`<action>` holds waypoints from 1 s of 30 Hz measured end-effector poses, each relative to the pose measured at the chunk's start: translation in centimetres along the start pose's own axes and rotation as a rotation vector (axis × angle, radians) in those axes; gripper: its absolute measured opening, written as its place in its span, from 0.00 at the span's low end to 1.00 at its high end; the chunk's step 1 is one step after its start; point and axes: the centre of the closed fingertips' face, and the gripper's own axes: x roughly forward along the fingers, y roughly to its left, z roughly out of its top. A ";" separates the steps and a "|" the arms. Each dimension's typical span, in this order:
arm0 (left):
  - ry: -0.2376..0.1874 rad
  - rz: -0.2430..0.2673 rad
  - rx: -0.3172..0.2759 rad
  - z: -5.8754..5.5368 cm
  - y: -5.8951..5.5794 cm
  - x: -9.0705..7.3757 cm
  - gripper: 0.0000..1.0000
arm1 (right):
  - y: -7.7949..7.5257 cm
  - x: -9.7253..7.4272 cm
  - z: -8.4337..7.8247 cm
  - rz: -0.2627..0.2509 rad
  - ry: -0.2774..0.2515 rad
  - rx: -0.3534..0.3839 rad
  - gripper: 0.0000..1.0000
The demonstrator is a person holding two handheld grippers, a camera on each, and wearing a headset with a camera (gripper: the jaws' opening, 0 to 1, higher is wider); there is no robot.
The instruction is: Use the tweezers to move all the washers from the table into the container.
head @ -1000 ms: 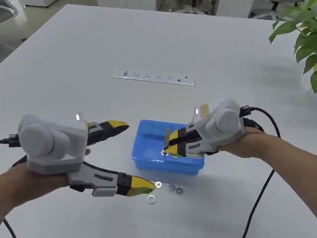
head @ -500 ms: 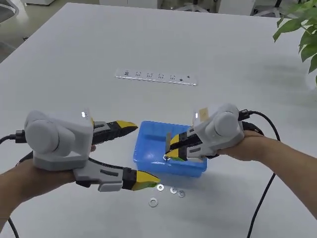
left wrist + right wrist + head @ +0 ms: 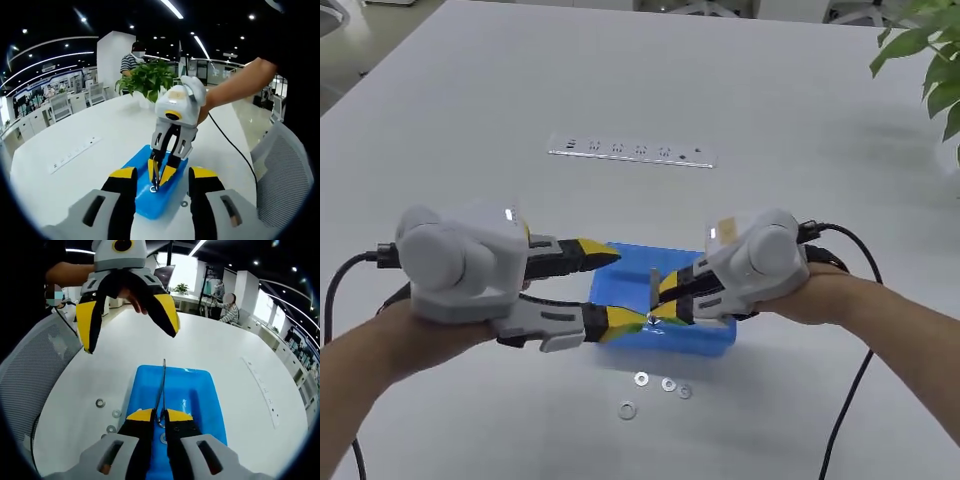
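Note:
A blue container (image 3: 715, 335) sits on the white table (image 3: 740, 110). Over it my right gripper (image 3: 665, 300) is shut on the metal tweezers (image 3: 655, 280), which stand roughly upright. In the left gripper view a small ring shows at the tweezers' lower end (image 3: 153, 188), just above the container (image 3: 142, 197). Several washers (image 3: 640, 378) lie on the table in front of the container, and they also appear left of the container in the right gripper view (image 3: 100, 402). My left gripper (image 3: 617, 287) is open, its yellow tips at the container's left front corner, facing the right gripper (image 3: 161, 416).
A white power strip (image 3: 630, 153) lies farther back on the table. A green plant (image 3: 930, 60) stands at the far right. The right gripper's black cable (image 3: 855, 380) trails off the near right. A grey mesh chair (image 3: 45, 370) stands beside the table.
My left gripper has moved right and away from the loose washers, up to the container's front corner, still open. The right gripper has stayed over the container with the tweezers.

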 end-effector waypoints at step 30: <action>0.072 -0.080 0.100 -0.7 0.9 3.5 0.07 | 0.0 -0.1 -0.1 0.002 0.013 -0.034 0.10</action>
